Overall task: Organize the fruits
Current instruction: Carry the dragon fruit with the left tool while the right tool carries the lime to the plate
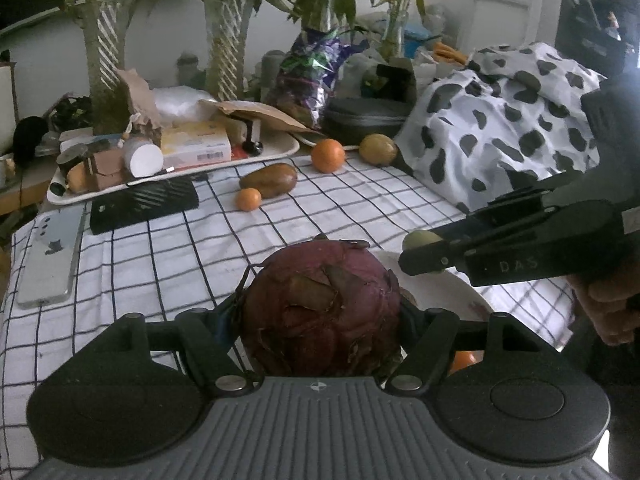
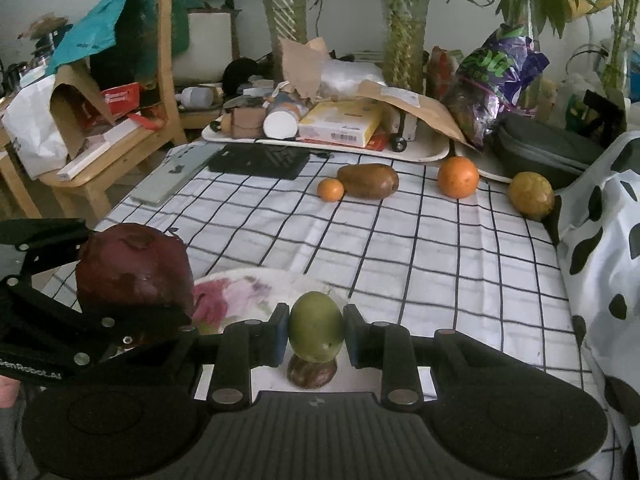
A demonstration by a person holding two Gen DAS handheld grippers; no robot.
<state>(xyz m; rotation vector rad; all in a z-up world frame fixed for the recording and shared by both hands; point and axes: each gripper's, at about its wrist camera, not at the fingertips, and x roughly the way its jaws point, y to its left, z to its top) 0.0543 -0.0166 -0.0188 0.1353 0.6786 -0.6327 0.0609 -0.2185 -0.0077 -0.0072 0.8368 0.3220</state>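
My left gripper (image 1: 320, 304) is shut on a big dark red, flaky-skinned fruit (image 1: 322, 312), held above the checked tablecloth. The right gripper (image 2: 316, 336) is shut on a small green oval fruit (image 2: 316, 330) over a floral white plate (image 2: 240, 292). On that plate lies a brown fruit (image 2: 312, 374) right under the green one. Each gripper shows in the other's view: the right gripper (image 1: 424, 248) with its green fruit (image 1: 418, 239), the left gripper (image 2: 132, 312) with the red fruit (image 2: 134, 268). Farther back lie a small orange (image 2: 330, 189), a brown oblong fruit (image 2: 368, 181), a large orange (image 2: 458, 177) and a yellow-green fruit (image 2: 531, 195).
A cluttered white tray (image 2: 424, 151), a black pad (image 2: 260, 160) and a phone (image 2: 176, 176) line the table's far side. A grey case (image 2: 548, 152) and a cow-patterned cloth (image 2: 600, 248) sit on the right, a wooden chair (image 2: 120, 148) on the left. Potted plants stand behind.
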